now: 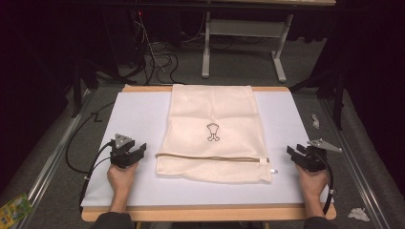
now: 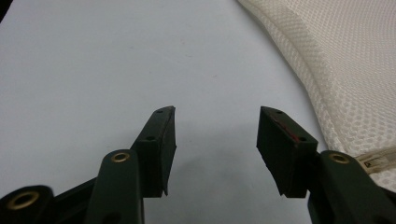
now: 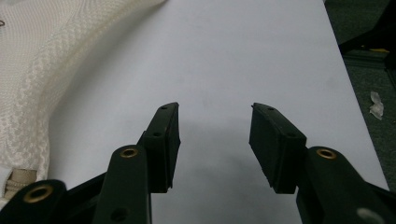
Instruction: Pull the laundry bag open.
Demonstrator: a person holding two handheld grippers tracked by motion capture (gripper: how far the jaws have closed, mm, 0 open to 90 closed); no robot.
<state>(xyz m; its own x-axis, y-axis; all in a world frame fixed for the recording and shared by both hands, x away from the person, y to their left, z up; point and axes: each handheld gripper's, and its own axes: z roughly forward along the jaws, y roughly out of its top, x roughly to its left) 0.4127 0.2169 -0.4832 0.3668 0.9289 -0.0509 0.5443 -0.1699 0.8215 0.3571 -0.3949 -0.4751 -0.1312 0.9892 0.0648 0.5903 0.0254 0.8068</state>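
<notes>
On the counter (image 1: 143, 114), mesh bag (image 1: 210, 124) lies flat, centred. Left gripper (image 1: 136, 153) and right gripper (image 1: 295, 151) rest either side, both jaws apart, holding nothing.

Lit from above on table (image 1: 143, 119), dark surroundings w/ heavy vignetting, soft shadows under jaws in both gripper views, slight blur, no glare.

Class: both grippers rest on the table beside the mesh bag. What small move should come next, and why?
Probably bring the right gripper inward to the zipper pull at the mesh laundry bag's near right corner. Both it and the left gripper are open and empty, the zipper looks shut, and the pull lies nearest the right one.
</notes>
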